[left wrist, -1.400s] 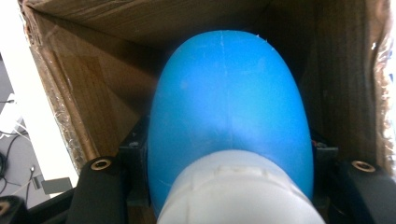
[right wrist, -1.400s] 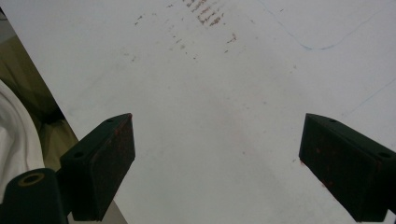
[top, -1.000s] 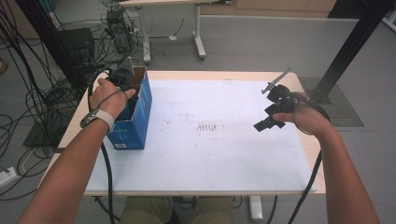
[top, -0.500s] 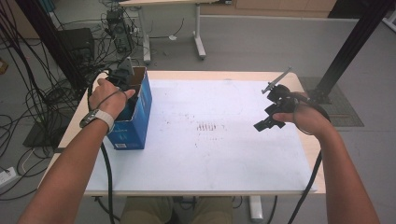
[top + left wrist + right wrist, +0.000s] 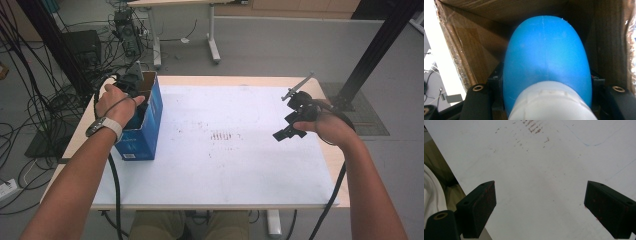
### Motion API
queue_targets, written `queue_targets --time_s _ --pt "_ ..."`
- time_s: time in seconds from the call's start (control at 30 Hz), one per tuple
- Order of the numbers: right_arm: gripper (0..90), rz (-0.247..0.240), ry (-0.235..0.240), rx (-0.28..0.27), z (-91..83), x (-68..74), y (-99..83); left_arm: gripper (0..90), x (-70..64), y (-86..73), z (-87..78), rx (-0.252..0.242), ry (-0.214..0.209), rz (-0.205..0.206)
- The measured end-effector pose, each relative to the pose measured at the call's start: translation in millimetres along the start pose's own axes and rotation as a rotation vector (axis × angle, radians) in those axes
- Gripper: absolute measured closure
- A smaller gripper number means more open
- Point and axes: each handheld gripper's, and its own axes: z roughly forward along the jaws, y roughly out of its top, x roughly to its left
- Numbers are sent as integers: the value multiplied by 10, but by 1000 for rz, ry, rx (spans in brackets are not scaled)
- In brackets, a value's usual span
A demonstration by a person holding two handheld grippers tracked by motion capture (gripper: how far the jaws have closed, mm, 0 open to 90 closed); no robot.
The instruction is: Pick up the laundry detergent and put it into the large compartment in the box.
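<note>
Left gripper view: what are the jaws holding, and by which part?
The left gripper grips a blue rounded plastic object with a white end, across its sides near that end, inside the cardboard box.

High view overhead, gripper views close, downward

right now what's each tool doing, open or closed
Left tool: shut on the blue and white object, inside the cardboard box.
Right tool: open, holding nothing, above the white table sheet.

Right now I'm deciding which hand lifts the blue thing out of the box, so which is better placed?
Left. The left gripper is inside the box, jaws around the blue object. The right gripper hangs open over the white sheet.
</note>
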Motion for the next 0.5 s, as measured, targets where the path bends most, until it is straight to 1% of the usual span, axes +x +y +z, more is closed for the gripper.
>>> queue_targets --time_s 0.5 --pt "105 -3 -2 2 -4 5 5 375 1 -1 0 1 0 0"
